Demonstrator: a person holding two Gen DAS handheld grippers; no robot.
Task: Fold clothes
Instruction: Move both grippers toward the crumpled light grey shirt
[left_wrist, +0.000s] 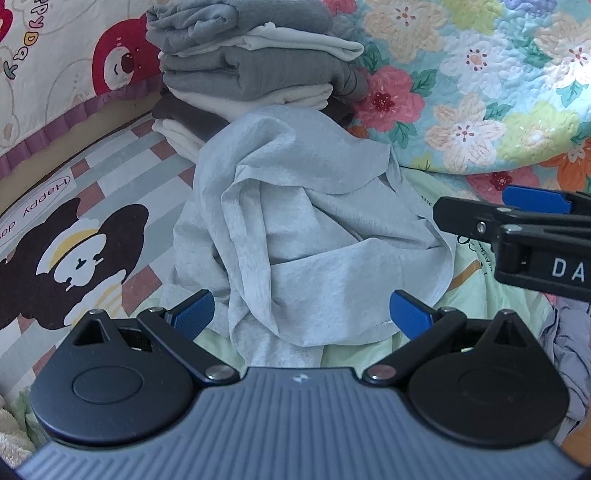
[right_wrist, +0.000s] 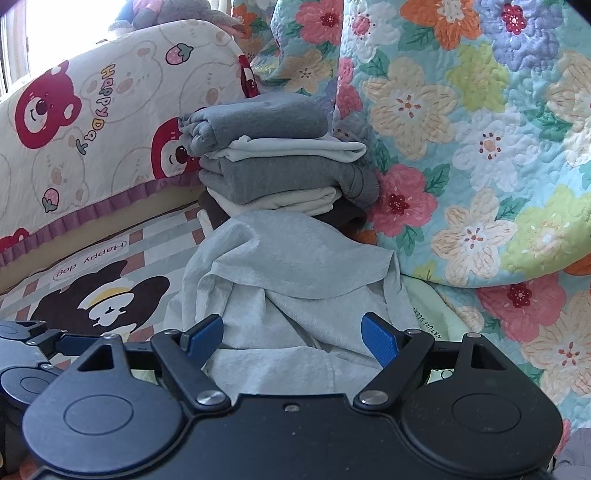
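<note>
Nearest the lens: left gripper (left_wrist: 301, 314), dark ribbed body, blue pads spread wide apart, nothing clamped; it tilts down over a crumpled light grey garment (left_wrist: 295, 229), whose near folds lie in the gap between the pads, neither pad pressing on them.

Left side: bed sheet (left_wrist: 110, 206) printed with a brown cartoon dog and checks, lying flat. Behind it, a cream cushion (left_wrist: 62, 55) with red bear faces and a purple frilled edge, standing upright along the back.

Centre: the light grey garment, unfolded and heaped, resting partly on the sheet and partly on a pale green cloth (left_wrist: 480, 295). Its far edge leans against the foot of a stack of folded clothes (left_wrist: 251, 66), alternating grey, white and dark brown layers, set beside the cushion.

Right side: floral quilt (left_wrist: 480, 81) in pink, yellow, white and blue, bunched up just beside the stack. Below it, right gripper (right_wrist: 293, 338), entering the left camera's view from the right edge; its own camera shows blue pads held wide, empty, with the same grey garment lying between and beyond them. A lilac-grey cloth (left_wrist: 569, 350) shows at the far right edge, item unclear.
</note>
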